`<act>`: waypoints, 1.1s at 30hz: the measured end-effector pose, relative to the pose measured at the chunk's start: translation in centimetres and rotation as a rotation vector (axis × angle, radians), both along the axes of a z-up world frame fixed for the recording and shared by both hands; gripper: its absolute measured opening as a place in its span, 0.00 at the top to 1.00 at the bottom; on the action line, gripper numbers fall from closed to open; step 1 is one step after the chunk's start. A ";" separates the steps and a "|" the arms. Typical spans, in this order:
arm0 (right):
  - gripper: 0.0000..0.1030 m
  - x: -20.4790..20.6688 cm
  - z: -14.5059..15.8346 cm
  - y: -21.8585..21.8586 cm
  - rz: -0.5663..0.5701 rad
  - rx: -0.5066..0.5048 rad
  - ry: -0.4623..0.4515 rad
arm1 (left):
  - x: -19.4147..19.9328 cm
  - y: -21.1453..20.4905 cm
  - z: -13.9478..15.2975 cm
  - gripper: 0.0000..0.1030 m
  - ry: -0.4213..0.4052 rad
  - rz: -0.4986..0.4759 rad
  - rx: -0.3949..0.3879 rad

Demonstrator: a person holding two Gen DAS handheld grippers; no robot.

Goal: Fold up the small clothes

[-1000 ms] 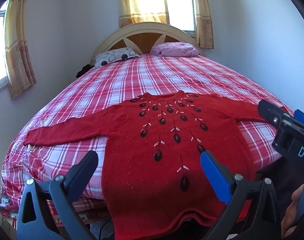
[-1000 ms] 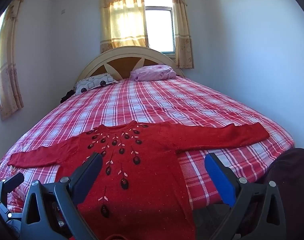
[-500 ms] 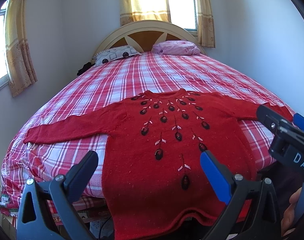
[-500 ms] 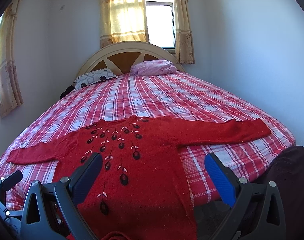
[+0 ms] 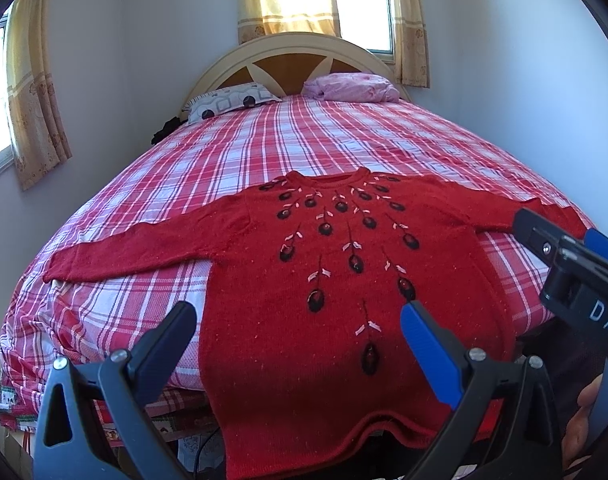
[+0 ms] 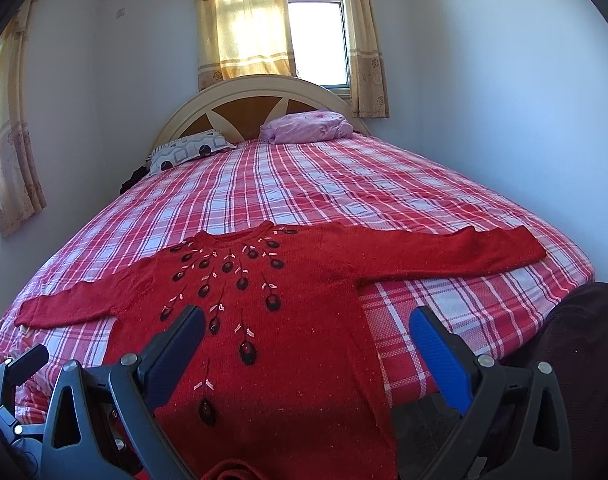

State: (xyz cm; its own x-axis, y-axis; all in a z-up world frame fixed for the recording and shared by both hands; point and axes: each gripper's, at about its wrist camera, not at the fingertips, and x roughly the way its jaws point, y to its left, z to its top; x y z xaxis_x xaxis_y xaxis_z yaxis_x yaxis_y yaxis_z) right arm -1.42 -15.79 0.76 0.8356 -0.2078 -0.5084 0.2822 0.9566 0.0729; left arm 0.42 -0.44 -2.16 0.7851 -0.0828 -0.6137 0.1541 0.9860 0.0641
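One bed (image 5: pixel 344 148) fills the room, checked red and white, with two pillows up at the headboard: a patterned pillow (image 5: pixel 228 101) on the left, a pink pillow (image 5: pixel 350 87) on the right. One red sweater (image 5: pixel 304 280) lies flat, front up, across the near end of the bed. Its collar points toward the headboard and its hem hangs over the near edge, so the body runs along the bed's length. Both sleeves stretch straight out to the sides, crossing the bed's width. The left claw (image 5: pixel 296 316) hovers wide open above the sweater's lower body, gripping nothing. The right claw (image 6: pixel 306 320) sits wide open too, over the sweater's right side, empty.
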 end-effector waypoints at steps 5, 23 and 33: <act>0.01 0.5 -0.7 -0.4 -0.005 0.018 0.025 | 0.4 -0.1 -0.4 0.00 0.016 0.002 0.005; 0.02 1.7 -4.9 -28.7 -0.480 0.361 -0.004 | 6.6 1.0 -3.6 0.00 0.185 -0.013 -0.112; 0.27 3.6 -9.1 -46.4 -0.654 0.500 0.125 | 8.9 0.4 -4.3 0.00 0.248 0.020 -0.171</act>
